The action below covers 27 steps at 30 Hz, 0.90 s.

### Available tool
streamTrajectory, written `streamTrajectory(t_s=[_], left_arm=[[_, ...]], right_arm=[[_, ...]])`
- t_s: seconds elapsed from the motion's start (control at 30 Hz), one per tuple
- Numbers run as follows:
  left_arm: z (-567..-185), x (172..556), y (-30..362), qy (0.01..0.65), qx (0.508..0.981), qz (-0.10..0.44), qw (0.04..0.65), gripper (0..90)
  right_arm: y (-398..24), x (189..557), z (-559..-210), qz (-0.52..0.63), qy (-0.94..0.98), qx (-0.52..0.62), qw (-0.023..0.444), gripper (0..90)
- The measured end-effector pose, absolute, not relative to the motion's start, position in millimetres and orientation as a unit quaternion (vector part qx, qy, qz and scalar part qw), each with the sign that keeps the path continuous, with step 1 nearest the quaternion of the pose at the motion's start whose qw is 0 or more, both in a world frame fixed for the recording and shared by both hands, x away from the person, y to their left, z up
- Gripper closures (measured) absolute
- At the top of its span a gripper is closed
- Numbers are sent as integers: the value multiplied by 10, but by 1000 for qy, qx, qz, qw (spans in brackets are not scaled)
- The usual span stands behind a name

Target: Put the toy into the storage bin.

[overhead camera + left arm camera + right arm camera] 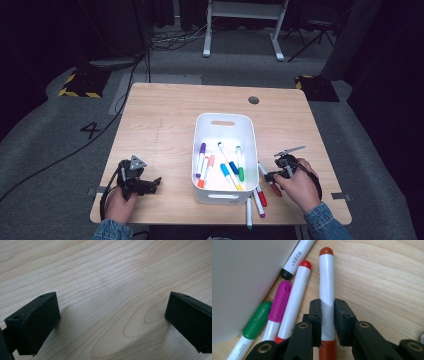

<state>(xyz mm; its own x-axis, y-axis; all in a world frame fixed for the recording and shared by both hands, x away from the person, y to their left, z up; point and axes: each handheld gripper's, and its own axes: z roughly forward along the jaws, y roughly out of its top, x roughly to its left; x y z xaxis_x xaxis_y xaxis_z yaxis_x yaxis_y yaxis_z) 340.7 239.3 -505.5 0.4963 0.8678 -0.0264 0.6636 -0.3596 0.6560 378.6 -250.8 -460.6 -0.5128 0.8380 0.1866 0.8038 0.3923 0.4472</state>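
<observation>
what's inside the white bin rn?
The white bin holds loose markers: purple, orange, blue, green and yellow-tipped ones. They overlap, so an exact count is hidden, and the near wall covers the floor strip behind it.

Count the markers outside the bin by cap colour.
Black marker: 1
Red marker: 1
Magenta marker: 1
Green marker: 1
Rust marker, clamped in the right gripper: 1
Total outside the bin: 5
</observation>
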Motion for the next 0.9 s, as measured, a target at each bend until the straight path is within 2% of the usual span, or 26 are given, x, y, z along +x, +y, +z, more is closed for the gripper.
streamTrajectory(t_s=[0.9], left_arm=[[-5055, 3407, 2393, 474, 808, 165, 309, 0]], right_arm=[[-2616, 3671, -4103, 330, 806, 489, 32, 771]])
